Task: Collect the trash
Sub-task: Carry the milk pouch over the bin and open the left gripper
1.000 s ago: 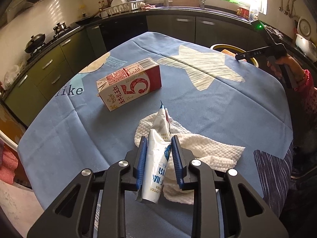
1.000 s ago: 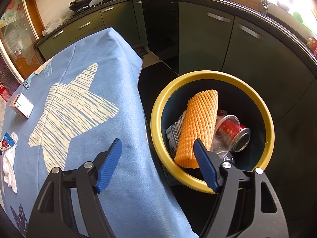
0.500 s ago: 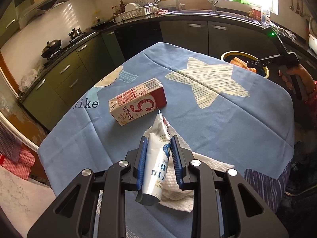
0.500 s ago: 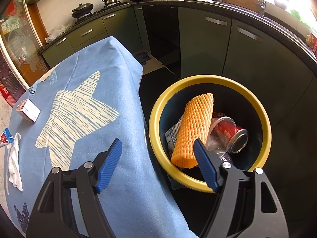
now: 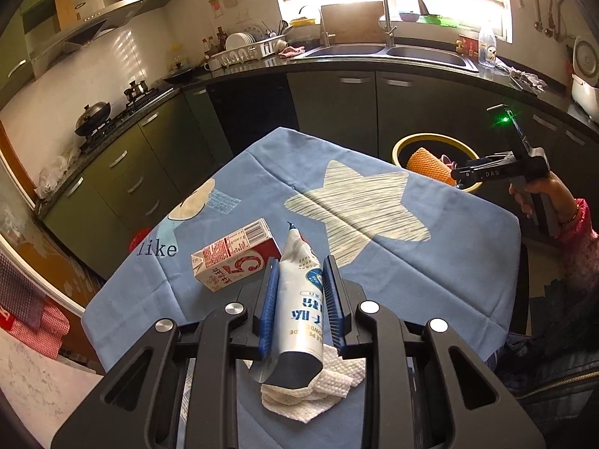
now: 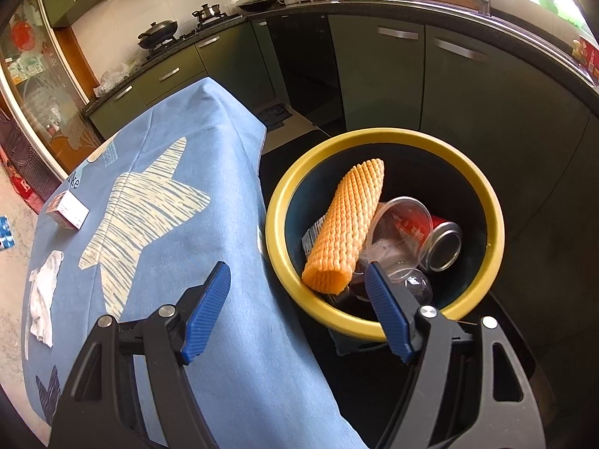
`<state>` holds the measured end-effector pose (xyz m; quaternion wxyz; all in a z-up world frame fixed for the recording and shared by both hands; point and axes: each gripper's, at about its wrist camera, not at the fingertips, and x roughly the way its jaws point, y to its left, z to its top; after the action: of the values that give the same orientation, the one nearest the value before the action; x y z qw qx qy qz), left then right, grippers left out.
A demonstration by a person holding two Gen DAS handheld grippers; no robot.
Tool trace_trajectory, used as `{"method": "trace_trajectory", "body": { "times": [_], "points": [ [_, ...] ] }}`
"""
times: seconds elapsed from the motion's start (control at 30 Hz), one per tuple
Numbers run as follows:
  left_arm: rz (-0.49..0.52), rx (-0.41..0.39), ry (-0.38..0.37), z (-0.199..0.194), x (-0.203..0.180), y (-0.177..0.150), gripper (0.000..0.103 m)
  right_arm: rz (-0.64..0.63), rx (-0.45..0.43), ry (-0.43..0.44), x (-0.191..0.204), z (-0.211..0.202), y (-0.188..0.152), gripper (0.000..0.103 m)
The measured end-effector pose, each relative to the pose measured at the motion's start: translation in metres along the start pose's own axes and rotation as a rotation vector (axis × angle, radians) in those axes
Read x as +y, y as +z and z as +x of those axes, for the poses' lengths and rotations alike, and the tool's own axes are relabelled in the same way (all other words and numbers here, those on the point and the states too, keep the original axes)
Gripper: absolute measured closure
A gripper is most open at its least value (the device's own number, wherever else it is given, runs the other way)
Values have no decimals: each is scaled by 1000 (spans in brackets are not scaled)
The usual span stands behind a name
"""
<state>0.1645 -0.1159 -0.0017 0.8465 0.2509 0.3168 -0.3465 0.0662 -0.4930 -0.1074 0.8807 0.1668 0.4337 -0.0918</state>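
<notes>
The bin (image 6: 279, 202) stands open-topped just off the table (image 5: 430, 262) edge. Foam roll (image 6: 346, 228), cup (image 6: 402, 220) and can (image 6: 443, 245) fill its floor — star-side cloth toward it lies bare.

We see only part of the paper towel (image 5: 318, 385); the left tool (image 5: 301, 295) and its tube (image 5: 299, 299) cover the rest. The tube's print is partly hidden by the blue pads. In the bin (image 6: 378, 321), the orange mesh (image 6: 348, 224) hides whatever lies underneath, and the can's (image 6: 441, 243) label is too small for us to read.

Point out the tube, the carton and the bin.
tube (image 5: 299, 299), left wrist view, printed body between the pads
carton (image 5: 234, 262), left wrist view, red and white side face
bin (image 6: 359, 141), right wrist view, far yellow rim
</notes>
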Motion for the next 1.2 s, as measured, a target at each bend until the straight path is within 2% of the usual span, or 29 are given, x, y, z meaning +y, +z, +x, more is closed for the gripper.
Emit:
{"method": "trace_trajectory", "body": {
  "times": [0.17, 0.4, 0.63, 0.83, 1.03, 1.13, 1.17, 1.2],
  "points": [
    [56, -22, -21, -6, -28, 23, 78, 23, -20, -3, -18, -12, -5, 32],
    [125, -55, -141, 20, -84, 71, 78, 107, -100, -48, -67, -51, -12, 33],
    [208, -36, -305, 89, -166, 137, 78, 224, -141, -106, -127, -77, -28, 32],
    [232, 5, -382, 167, -228, 192, 78, 299, -132, -116, -161, -76, -38, 32],
    [219, 54, -372, 249, -281, 224, 77, 322, -122, -101, -171, -70, -41, 32],
    [205, 87, -331, 288, -301, 232, 76, 327, -115, -98, -174, -68, -42, 32],
    [206, 95, -320, 297, -308, 234, 73, 328, -115, -96, -173, -68, -42, 32],
    [205, 98, -303, 304, -311, 235, 66, 328, -115, -94, -173, -68, -42, 32]
  ]
}}
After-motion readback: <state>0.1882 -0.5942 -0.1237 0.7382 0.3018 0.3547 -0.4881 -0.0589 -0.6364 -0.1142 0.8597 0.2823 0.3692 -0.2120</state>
